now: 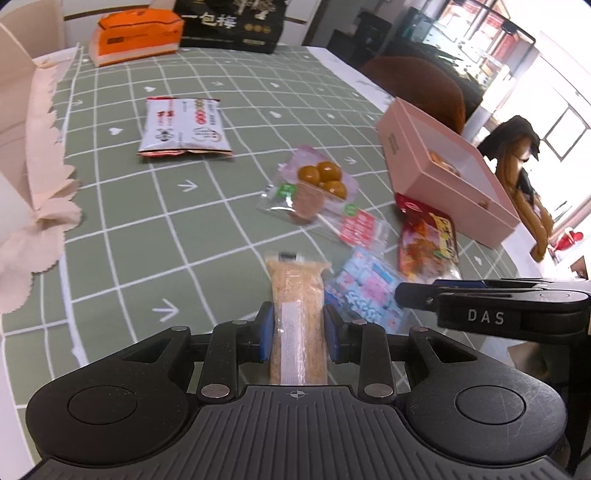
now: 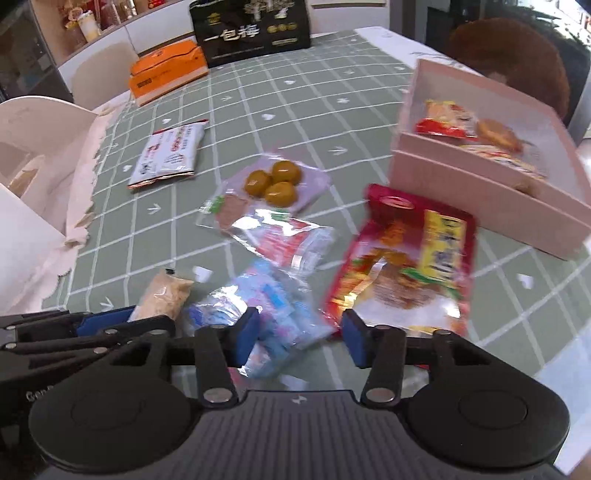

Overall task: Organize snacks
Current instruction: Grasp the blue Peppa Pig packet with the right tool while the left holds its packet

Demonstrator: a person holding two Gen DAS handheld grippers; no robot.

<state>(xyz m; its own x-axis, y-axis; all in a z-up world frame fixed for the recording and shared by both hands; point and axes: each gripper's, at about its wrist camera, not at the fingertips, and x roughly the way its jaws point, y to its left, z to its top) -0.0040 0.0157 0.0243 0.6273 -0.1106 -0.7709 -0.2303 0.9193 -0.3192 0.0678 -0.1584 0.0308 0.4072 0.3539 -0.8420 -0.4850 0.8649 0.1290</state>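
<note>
My own frame hides the near end of the crumb bar (image 1: 298, 317) I clamp. Beside the pink box (image 2: 491, 192), the red packet (image 2: 410, 266) smears with blur, its print unreadable. The box's far corner runs off the picture edge. The black bag (image 2: 255, 31) behind it is cropped on top.

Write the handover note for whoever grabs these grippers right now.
Left gripper: shut on the beige snack bar, at the table's near edge.
Right gripper: open, empty, with the blue candy packet between its fingers.
Done: a few snacks already lie in the pink box.
Left on the green tablecloth: red snack bag, blue packet, clear red-label pack, pack of yellow-brown balls, white pouch.
Likely next: box the bar, then the rest.
</note>
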